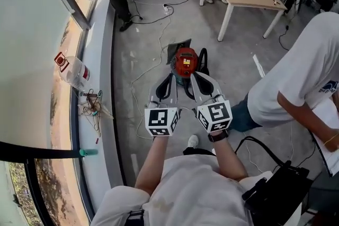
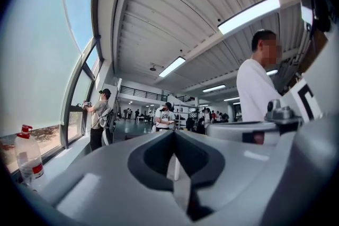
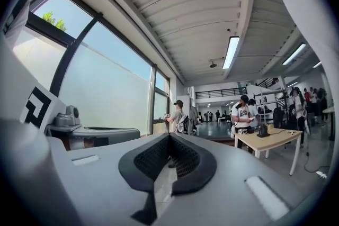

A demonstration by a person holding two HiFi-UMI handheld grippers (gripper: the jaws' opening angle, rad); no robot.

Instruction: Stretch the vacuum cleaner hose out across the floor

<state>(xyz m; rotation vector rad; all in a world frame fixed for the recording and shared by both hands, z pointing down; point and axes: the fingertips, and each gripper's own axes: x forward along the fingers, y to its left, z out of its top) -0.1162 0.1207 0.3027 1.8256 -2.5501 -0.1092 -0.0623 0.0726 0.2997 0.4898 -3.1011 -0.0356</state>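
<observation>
left gripper (image 1: pixel 168 80): jaws fully together, nothing held, pointing level. vacuum cleaner (image 1: pixel 185 62): on the floor, ahead of and below both grippers, centred between the 2. right gripper (image 1: pixel 196 79): jaws fully together, nothing held. hose (image 1: pixel 203 61): dark loop against the cleaner's right side, judged nearer the right gripper; its long axis cannot be read.

Grey left claw (image 1: pixel 170 78), right claw (image 1: pixel 194 77)
</observation>
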